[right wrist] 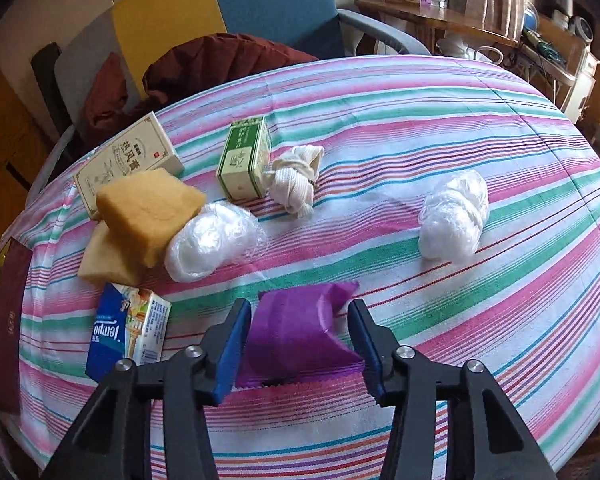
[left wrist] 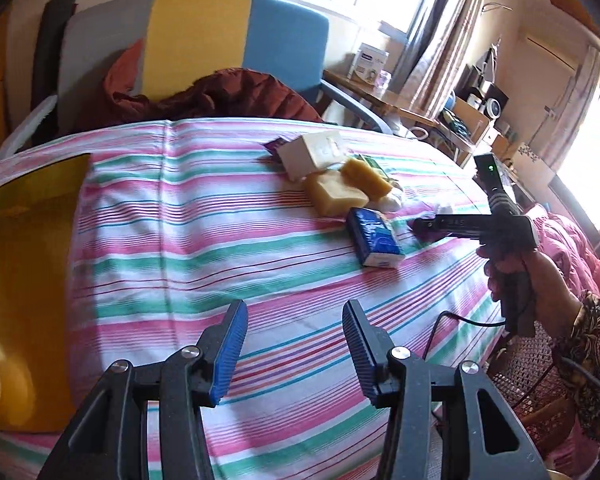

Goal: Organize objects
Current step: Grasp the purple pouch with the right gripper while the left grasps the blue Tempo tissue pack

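Observation:
In the right wrist view my right gripper grips a purple packet lying on the striped cloth, a pad against each side. Beyond it lie a blue tissue pack, two yellow sponge blocks, two plastic-wrapped white bundles, a knotted white cloth, a green box and a cream box. My left gripper hovers open over bare cloth, nothing between its fingers. From there the tissue pack and the right gripper, held in a hand, lie ahead to the right.
A gold tray sits at the cloth's left edge. Behind the table stands a chair with a dark red jacket. A wooden side table with boxes is at the back right. A cable trails from the right gripper.

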`<action>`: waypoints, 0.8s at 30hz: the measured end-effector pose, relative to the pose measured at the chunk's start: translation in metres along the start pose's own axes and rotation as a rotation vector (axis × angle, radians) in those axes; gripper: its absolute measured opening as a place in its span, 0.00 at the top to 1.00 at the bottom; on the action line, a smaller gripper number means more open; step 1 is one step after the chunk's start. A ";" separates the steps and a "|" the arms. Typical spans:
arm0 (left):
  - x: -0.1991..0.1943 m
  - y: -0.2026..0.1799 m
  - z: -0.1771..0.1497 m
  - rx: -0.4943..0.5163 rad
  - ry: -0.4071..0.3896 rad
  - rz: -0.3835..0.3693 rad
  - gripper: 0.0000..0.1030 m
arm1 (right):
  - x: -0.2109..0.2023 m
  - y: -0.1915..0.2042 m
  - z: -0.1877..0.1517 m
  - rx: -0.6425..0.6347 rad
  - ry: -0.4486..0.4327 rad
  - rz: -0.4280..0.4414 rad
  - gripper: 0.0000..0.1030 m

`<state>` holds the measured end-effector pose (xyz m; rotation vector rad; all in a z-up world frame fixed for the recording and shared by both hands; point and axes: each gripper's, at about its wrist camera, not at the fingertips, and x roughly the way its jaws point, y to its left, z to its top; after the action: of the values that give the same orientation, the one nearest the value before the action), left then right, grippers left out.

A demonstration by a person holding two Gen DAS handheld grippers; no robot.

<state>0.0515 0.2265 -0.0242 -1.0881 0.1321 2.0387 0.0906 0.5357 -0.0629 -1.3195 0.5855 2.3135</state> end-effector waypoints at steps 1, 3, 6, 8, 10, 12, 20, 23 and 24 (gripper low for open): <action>0.006 -0.005 0.003 0.009 0.008 -0.001 0.52 | 0.002 0.001 -0.002 -0.001 0.019 0.000 0.52; 0.018 -0.015 0.009 0.035 0.018 -0.012 0.52 | 0.001 0.003 -0.004 -0.015 0.021 -0.012 0.53; 0.042 -0.028 0.017 0.038 0.061 -0.057 0.52 | 0.001 0.002 -0.006 -0.008 0.033 -0.011 0.53; 0.059 -0.037 0.023 0.032 0.089 -0.079 0.51 | -0.002 0.003 -0.008 -0.009 0.037 -0.013 0.53; 0.074 -0.049 0.028 0.037 0.107 -0.096 0.47 | -0.003 0.002 -0.009 -0.001 0.044 -0.010 0.53; 0.087 -0.063 0.035 0.051 0.114 -0.110 0.45 | -0.004 0.000 -0.009 0.020 0.050 0.002 0.53; 0.135 -0.105 0.061 0.130 0.134 -0.090 0.36 | -0.008 -0.008 -0.009 0.073 0.058 0.027 0.53; 0.151 -0.107 0.061 0.134 0.152 -0.041 0.36 | -0.009 -0.008 -0.009 0.066 0.059 0.030 0.53; 0.157 -0.106 0.061 0.127 0.163 -0.032 0.36 | -0.008 -0.007 -0.008 0.063 0.059 0.036 0.53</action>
<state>0.0369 0.4186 -0.0745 -1.1679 0.3211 1.8849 0.1039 0.5356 -0.0604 -1.3621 0.7011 2.2721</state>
